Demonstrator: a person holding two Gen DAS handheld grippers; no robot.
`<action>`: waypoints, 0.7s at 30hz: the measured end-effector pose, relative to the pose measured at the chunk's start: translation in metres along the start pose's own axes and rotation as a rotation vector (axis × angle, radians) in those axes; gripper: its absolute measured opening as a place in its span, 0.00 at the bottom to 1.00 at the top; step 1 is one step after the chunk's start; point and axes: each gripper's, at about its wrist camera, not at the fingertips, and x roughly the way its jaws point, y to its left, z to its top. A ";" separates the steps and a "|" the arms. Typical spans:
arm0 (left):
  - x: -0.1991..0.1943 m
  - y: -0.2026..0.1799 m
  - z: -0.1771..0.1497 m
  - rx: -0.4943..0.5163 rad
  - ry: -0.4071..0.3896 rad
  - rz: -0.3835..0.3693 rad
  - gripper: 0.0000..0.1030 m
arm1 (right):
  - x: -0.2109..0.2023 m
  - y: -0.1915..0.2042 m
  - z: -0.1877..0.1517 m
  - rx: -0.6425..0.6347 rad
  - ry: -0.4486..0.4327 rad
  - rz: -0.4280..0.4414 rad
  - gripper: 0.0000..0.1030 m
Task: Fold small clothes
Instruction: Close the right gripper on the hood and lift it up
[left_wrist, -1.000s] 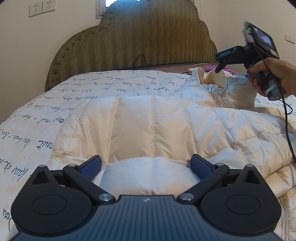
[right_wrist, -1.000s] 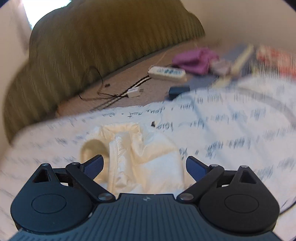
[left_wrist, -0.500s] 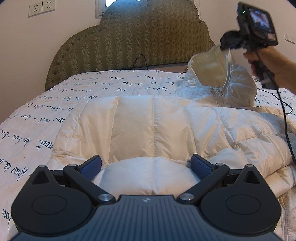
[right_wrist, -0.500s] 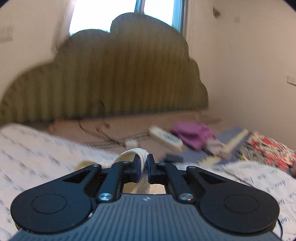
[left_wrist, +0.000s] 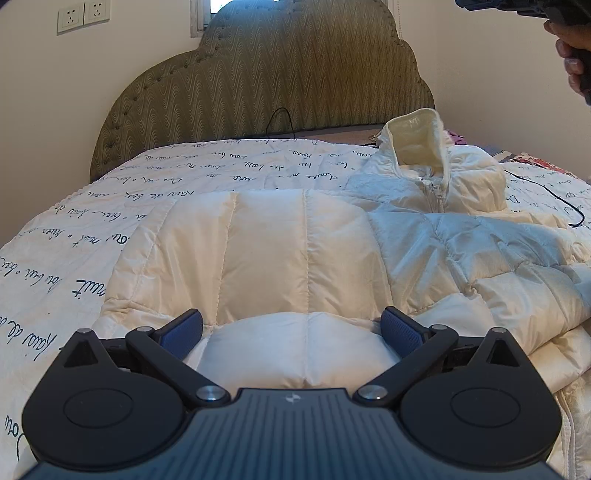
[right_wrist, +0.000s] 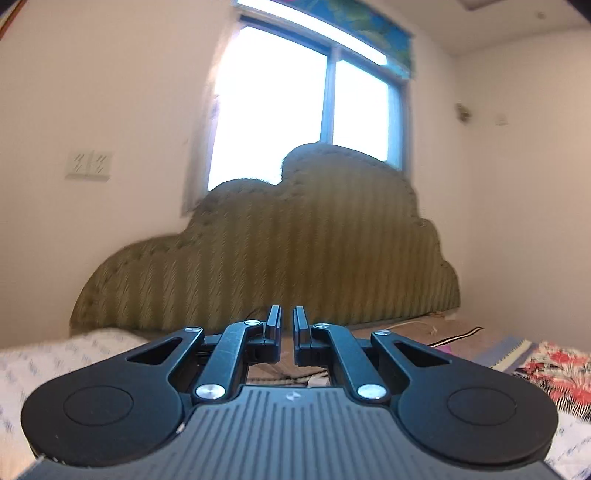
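A cream puffer jacket (left_wrist: 295, 240) lies spread on the bed, its zipped collar (left_wrist: 413, 136) standing up at the far right. My left gripper (left_wrist: 291, 328) is open low over the near hem, and a bulge of padding sits between its blue pads (left_wrist: 183, 332) without being pinched. My right gripper (right_wrist: 287, 325) is raised well above the bed and points at the headboard. Its jaws stand almost together with nothing between them. In the left wrist view only a hand (left_wrist: 572, 48) on its handle shows, at the top right corner, well clear of the collar.
The bedspread (left_wrist: 74, 229) with blue handwriting covers the bed, with an olive padded headboard (left_wrist: 277, 74) behind it. A black cable (left_wrist: 554, 199) trails across the right side. Floral cloth (right_wrist: 554, 373) and striped fabric lie at the far right. Beyond the headboard is a bright window (right_wrist: 295, 110).
The right gripper closed on the collar and lifted it. It has since risen further, up and right, without it; the collar now stands free. The left gripper stayed put.
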 end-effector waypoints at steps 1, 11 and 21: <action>0.000 0.000 0.000 0.001 0.000 0.000 1.00 | 0.000 -0.002 0.001 0.004 0.014 0.013 0.13; 0.000 0.000 0.000 0.001 0.001 0.000 1.00 | 0.098 0.003 -0.045 -0.049 0.410 -0.151 0.89; 0.000 0.000 0.000 -0.001 0.004 -0.004 1.00 | 0.179 0.004 -0.103 0.018 0.517 -0.246 0.16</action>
